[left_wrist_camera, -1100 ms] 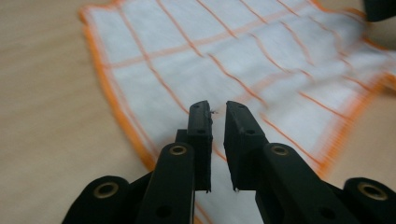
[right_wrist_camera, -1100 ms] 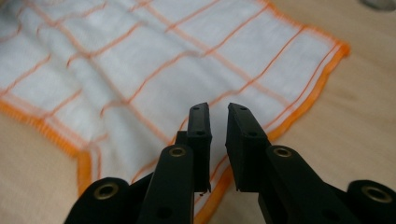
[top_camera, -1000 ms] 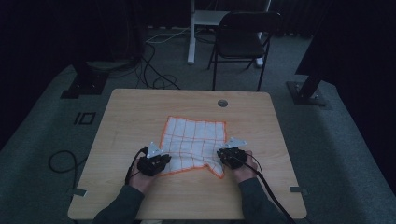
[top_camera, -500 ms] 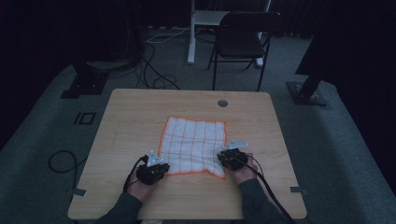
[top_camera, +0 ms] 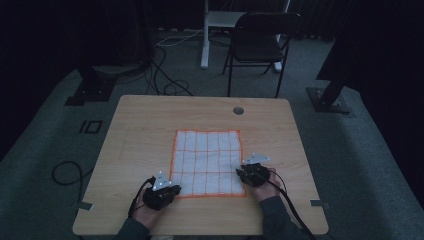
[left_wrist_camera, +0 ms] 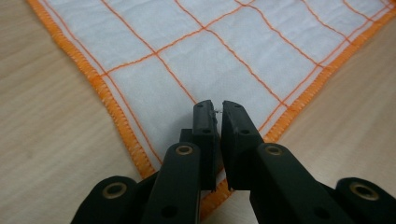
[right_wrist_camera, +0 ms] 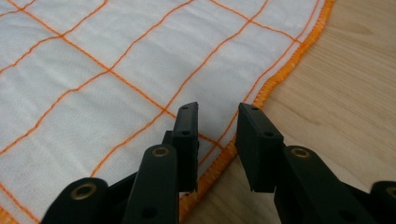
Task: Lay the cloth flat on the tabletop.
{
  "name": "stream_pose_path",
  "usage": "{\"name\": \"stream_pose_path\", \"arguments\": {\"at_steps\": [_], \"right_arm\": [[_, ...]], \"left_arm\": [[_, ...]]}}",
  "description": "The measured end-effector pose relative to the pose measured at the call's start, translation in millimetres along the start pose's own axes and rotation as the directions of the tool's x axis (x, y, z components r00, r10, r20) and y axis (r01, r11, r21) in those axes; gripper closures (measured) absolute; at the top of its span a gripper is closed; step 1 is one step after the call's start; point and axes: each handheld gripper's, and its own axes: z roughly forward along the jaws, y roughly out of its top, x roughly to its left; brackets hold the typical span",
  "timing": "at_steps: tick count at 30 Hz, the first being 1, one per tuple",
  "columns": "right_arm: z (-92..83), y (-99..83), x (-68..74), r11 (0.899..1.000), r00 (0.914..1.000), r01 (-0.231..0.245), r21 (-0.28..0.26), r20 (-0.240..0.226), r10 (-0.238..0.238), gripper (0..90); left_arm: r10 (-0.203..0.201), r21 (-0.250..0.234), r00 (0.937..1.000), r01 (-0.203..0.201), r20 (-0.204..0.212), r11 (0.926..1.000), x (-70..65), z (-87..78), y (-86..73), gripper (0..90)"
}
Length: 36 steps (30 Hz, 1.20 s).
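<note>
Spread flat mid-desk (top_camera: 135,125), white orange-gridded cloth (top_camera: 207,160) with near-left corner pinched in clenched left hand-held gripper (left_wrist_camera: 215,105), near-right edge just released under right hand-held gripper (right_wrist_camera: 217,109), jaws parting, cloth stretching far.

The cloth (left_wrist_camera: 196,51) is soft, matt woven white fabric with stitched orange lines and a rough overlocked hem. The table (top_camera: 150,130) is smooth, pale wood-grain laminate. Both grippers' jaws are matt black plastic.

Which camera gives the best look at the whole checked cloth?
The high view: the cloth lies flat, all four orange edges visible. The left gripper view shows one corner close up; the right gripper view shows part of one edge.
</note>
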Motion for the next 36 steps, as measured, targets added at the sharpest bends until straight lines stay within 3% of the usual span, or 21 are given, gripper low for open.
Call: {"name": "stream_pose_path", "arguments": {"at_steps": [5,7,10,15,20,27,36], "right_arm": [[-4.8,-4.4,1.4,1.000,0.9999,-0.001,0.004,0.010,0.001,69.5],[-6.5,-6.0,1.8,1.000,0.9999,-0.003,0.006,0.011,0.003,69.5],[-8.3,-8.1,1.7,1.000,0.9999,-0.014,0.006,0.010,0.014,69.4],[-8.6,-8.5,1.5,1.000,0.9997,-0.023,0.005,0.008,0.023,69.0],[-8.8,-8.8,2.8,1.000,0.9995,-0.030,0.005,0.013,0.030,68.8],[-9.3,-9.3,4.3,1.000,0.9995,-0.028,0.005,0.011,0.028,68.6],[-10.0,-10.4,3.6,1.000,0.9995,-0.031,0.003,-0.003,0.031,67.8]], "left_arm": [[0.010,-0.005,0.9997,-0.009,0.023,0.9999,-8.3,-1.8,-3.7,84.8],[-0.002,0.004,0.9986,0.002,0.052,1.0000,-8.7,-2.4,-3.7,84.4],[0.001,-0.002,0.9986,-0.001,0.054,1.0000,-8.6,-1.8,-2.9,83.1],[0.004,-0.029,0.9996,-0.003,0.028,0.9996,-6.5,-2.1,1.1,78.3],[-0.037,-0.073,0.9987,0.034,-0.037,0.9968,8.2,-4.7,6.2,75.5],[-0.111,-0.102,0.9883,0.101,-0.104,0.9897,32.5,-4.4,9.0,71.8],[-0.156,-0.115,0.9784,0.141,-0.135,0.9833,48.7,1.8,14.6,67.0]]}}
